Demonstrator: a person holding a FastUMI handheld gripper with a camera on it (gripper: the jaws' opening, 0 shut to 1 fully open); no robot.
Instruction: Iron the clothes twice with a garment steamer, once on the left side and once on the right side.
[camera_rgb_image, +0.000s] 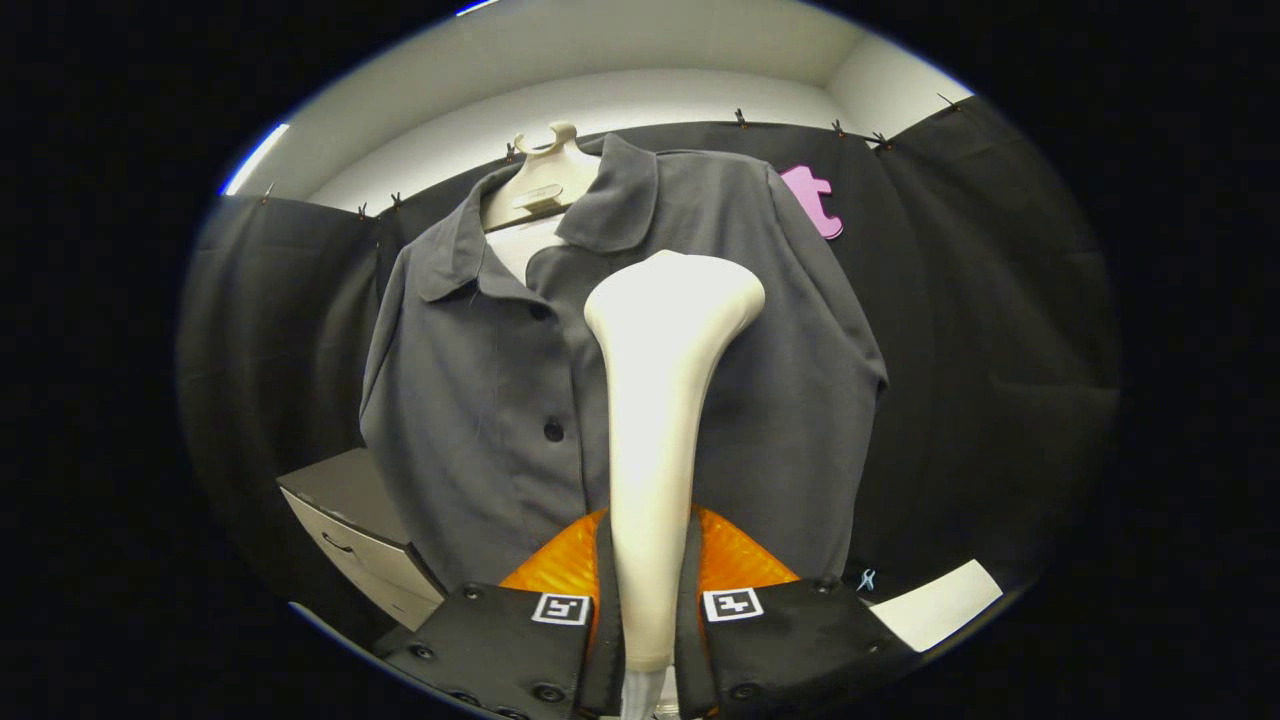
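The tongs (648, 600) pinch a white garment steamer (665, 400) upright before a grey button-up shirt (480, 400) on a mannequin, apparently mid-pass; next, probably stroke its head down one side.

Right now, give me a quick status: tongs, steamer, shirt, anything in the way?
Tongs shut on the steamer, handle between both fingers. Steamer head up by the grey shirt's front, right of the buttons; contact unclear. Nothing between head and shirt; cabinet sits low, beside it.
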